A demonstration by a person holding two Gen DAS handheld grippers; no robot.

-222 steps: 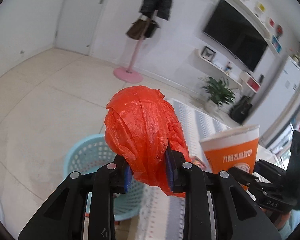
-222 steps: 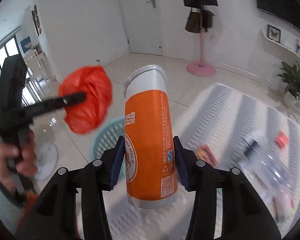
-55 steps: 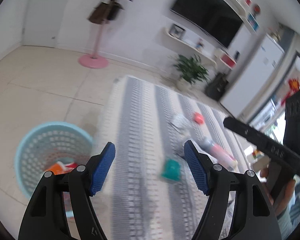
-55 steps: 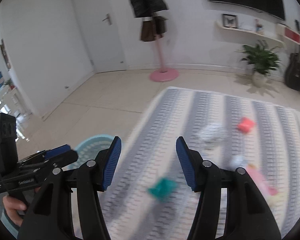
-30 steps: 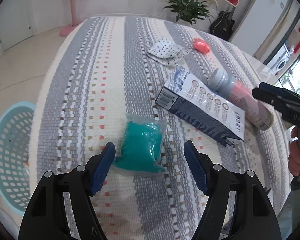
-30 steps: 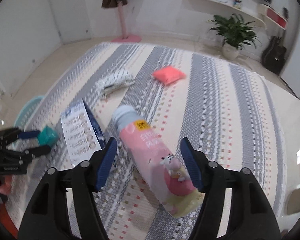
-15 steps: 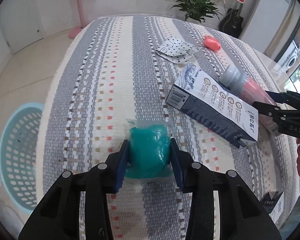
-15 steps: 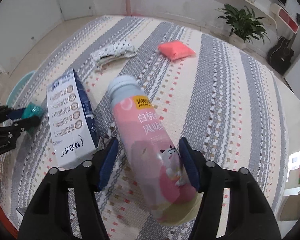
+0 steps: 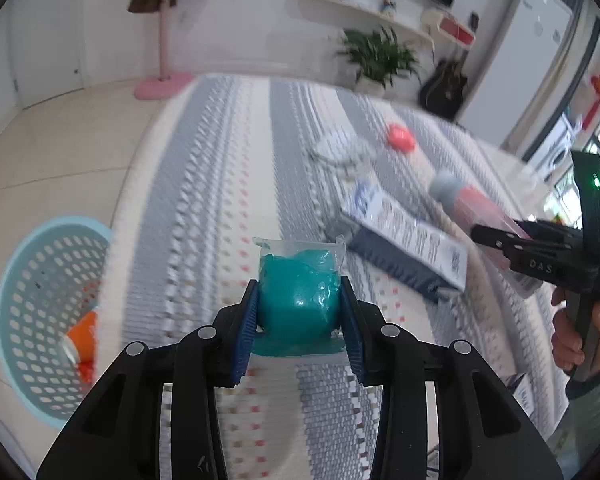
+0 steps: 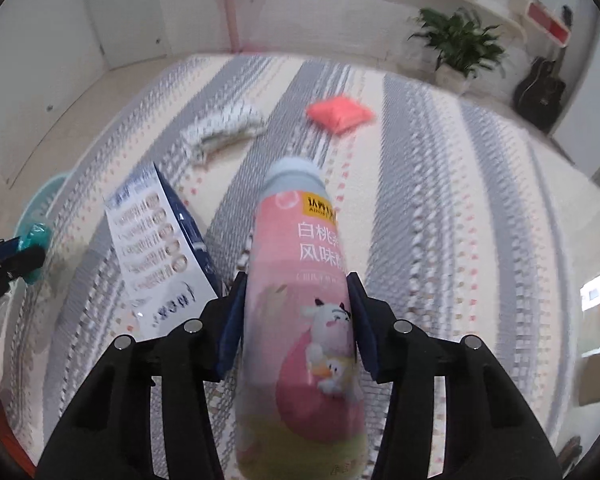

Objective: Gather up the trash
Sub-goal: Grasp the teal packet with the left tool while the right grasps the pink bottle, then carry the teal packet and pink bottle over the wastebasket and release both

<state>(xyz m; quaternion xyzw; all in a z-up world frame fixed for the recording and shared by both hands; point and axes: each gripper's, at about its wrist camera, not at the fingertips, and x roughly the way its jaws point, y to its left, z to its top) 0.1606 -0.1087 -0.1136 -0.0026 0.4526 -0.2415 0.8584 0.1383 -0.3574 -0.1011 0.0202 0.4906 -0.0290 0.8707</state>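
Two pieces of trash were in hand at once over the striped worktop point(image 9: 204, 184). The larger was the pink bottle point(image 10: 300, 320), which sat between the blue pads of the right tool point(image 10: 296, 324) with its grey cap pointing away toward the far edge. The jaws were closing on its lower body and already touched both flanks. We judged it a stiff plastic bottle with a smooth, slick printed sleeve, light if empty, though we could not tell its contents. A round body like that can roll or slide in flat pads, so the wide middle, where the tool had it, seemed the sound place to hold. The right tool pointed steeply down at the worktop, with the person's hand point(image 9: 580, 336) wrapped around its grip.

The smaller piece was the teal pouch point(image 9: 298, 300), pinched across its bulging middle by the left tool point(image 9: 298, 316), near the worktop's left edge. Its clear film top stood free above the pads. It looked soft and light, and we judged it would give under pressure rather than slip; too hard a squeeze might burst it. The left tool also tilted downward, angled less steeply than the right.

The blue basket point(image 9: 24, 248) stood on the floor just off the left edge, well within reach.
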